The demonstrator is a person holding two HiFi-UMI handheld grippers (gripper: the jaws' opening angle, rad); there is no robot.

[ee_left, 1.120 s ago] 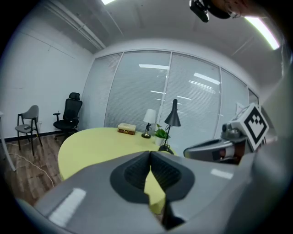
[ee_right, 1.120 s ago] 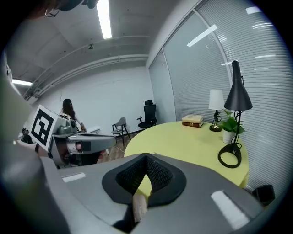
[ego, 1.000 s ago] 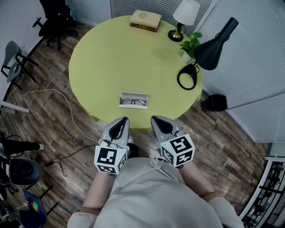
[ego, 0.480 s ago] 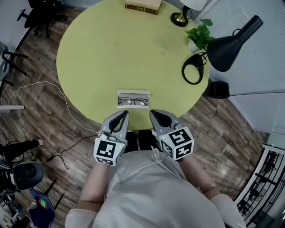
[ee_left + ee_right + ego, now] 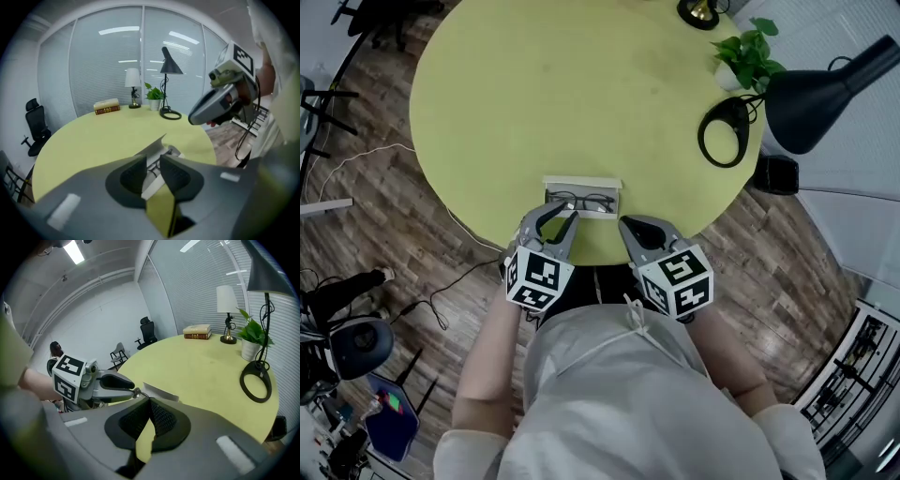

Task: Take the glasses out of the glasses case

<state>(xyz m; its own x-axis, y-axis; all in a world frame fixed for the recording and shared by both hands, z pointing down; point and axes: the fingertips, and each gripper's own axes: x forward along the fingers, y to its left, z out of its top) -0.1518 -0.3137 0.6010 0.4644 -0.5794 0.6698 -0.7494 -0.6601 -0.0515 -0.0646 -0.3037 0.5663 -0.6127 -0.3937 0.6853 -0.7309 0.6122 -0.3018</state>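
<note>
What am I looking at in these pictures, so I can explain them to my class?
No robot here: a person holds a pair of tongs in each hand. The overhead picture comes from a camera on the person's head; the other two come from cameras riding on the tongs. On the round yellow-green table lies an open glasses case with the glasses inside; a black lamp and a small plant stand near its edge. The left tongs are opening right by the case, gripping nothing yet. The right tongs are shut and empty.
</note>
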